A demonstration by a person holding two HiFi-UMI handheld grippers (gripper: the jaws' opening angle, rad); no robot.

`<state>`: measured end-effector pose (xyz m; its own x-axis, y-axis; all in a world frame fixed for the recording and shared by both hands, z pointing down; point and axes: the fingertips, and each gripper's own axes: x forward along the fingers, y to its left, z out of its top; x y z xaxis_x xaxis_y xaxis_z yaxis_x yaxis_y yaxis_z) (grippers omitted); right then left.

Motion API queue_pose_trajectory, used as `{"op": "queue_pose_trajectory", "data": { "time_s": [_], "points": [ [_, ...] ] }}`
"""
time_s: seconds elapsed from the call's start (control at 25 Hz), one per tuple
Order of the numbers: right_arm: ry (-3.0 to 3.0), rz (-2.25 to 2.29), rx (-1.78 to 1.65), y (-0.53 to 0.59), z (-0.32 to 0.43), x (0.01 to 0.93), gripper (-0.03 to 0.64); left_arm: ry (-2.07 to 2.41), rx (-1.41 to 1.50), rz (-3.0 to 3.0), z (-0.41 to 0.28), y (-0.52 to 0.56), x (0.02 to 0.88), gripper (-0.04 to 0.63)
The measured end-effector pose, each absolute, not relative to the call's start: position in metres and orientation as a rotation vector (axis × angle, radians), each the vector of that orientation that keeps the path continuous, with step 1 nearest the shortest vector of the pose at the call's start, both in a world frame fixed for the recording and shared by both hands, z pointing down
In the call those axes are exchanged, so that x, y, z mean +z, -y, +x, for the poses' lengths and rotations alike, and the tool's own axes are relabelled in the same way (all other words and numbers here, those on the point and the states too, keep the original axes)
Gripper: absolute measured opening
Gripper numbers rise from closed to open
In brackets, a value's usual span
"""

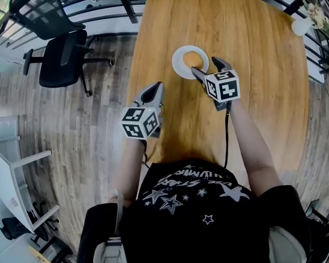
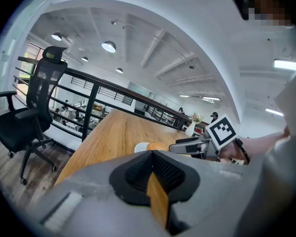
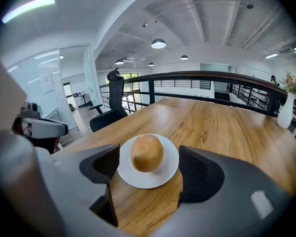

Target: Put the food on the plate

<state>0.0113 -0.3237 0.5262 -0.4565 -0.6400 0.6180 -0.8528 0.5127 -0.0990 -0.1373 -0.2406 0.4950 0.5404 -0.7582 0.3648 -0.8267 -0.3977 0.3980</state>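
Observation:
A round tan piece of food (image 3: 147, 153) sits in the middle of a small white plate (image 3: 138, 180) on the wooden table (image 1: 252, 92). My right gripper (image 3: 150, 168) stands open just short of the plate, a finger on each side, with neither pad touching the food. In the head view the plate (image 1: 180, 66) with the food (image 1: 193, 59) lies just beyond the right gripper (image 1: 206, 66). My left gripper (image 1: 155, 90) is shut and empty, over the table's left edge. From the left gripper view, the left gripper (image 2: 152, 173) looks toward the plate (image 2: 140, 146) and the right gripper (image 2: 195, 144).
A white vase (image 1: 301, 25) with flowers stands at the table's far right corner. A black office chair (image 1: 60, 59) is on the floor to the left. A black railing (image 3: 197, 78) runs beyond the table's far end.

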Motion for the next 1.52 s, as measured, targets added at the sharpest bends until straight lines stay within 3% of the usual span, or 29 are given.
{"op": "queue_pose_trajectory", "data": {
  "time_s": [1.52],
  "points": [
    [2.334,1.453,0.665,0.153,0.159,0.472,0.324,1.343,0.115,2.358,-0.016,0.122,0.425,0.002]
  ]
}}
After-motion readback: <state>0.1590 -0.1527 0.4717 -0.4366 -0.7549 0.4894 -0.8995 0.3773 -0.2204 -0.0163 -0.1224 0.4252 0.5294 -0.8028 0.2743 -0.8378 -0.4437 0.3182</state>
